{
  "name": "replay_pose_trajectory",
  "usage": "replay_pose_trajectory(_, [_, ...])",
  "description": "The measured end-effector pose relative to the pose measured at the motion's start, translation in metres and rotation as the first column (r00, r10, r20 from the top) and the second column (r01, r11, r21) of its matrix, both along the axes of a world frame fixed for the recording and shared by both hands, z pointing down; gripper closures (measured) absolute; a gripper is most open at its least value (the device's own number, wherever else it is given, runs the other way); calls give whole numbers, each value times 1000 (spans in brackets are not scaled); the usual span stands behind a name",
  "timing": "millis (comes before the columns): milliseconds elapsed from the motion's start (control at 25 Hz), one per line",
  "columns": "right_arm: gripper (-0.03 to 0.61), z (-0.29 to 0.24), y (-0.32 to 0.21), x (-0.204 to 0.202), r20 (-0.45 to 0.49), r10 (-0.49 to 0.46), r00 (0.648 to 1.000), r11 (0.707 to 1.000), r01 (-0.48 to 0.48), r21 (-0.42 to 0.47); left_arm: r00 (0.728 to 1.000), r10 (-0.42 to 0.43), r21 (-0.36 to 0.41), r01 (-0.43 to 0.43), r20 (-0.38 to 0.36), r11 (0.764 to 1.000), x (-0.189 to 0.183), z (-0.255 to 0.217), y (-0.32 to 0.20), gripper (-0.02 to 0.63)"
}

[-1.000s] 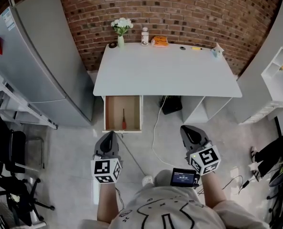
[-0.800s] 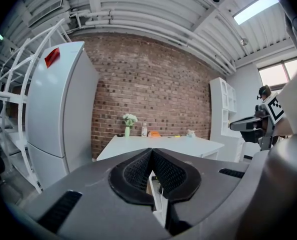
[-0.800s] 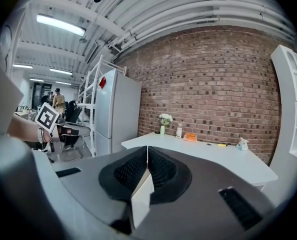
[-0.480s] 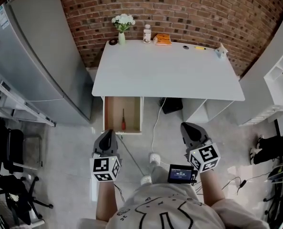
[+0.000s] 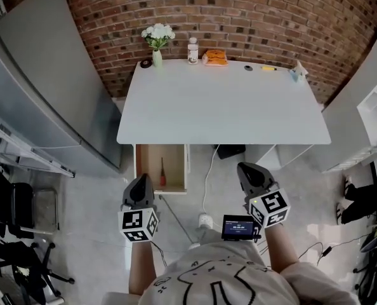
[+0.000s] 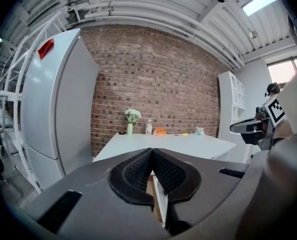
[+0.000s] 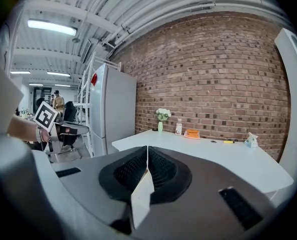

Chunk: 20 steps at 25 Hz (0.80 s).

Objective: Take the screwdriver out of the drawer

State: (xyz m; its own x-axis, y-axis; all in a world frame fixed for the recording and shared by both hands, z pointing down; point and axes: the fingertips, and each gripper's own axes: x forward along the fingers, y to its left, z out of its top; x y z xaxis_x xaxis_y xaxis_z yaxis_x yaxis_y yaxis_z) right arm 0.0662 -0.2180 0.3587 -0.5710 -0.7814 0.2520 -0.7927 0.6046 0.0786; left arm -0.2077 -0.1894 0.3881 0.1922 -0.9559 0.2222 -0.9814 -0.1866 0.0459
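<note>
The wooden drawer point(image 5: 149, 165) stands pulled out under the left end of the white table point(image 5: 223, 103). Inside it lies the screwdriver point(image 5: 162, 172), red handle nearest me, blade pointing at the table. My left gripper point(image 5: 142, 178) hovers just in front of the drawer's near edge, jaws shut with nothing between them. In the left gripper view the left gripper point(image 6: 151, 154) points at the table. My right gripper point(image 5: 243, 168) hangs in front of the table's middle, also shut and holding nothing. The right gripper point(image 7: 147, 151) looks over the tabletop point(image 7: 223, 159).
A grey fridge point(image 5: 42, 75) stands left of the table. Along the table's back edge are a flower vase point(image 5: 157, 40), a bottle point(image 5: 192, 49) and an orange item point(image 5: 214, 57). A white cable point(image 5: 207, 170) runs over the floor; a black box point(image 5: 230, 150) sits under the table.
The person has stepped toward the table, so both grippers are nearer the drawer and the table edge. Both stay shut.
</note>
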Motion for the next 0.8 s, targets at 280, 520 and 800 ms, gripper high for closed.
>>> replay_pose_trajectory(280, [558, 4, -58, 17, 22, -20, 1000, 1000, 20, -9, 999, -30, -19, 30, 11, 999, 17, 7, -47, 601])
replay_pose_trajectory(520, [558, 19, -82, 28, 26, -27, 999, 999, 28, -46, 999, -22, -31, 23, 39, 999, 29, 9, -73, 601])
replay_pose_trajectory(800, [558, 48, -92, 21, 17, -31, 999, 995, 32, -93, 998, 5, -83, 1, 68, 997, 19, 34, -89, 601])
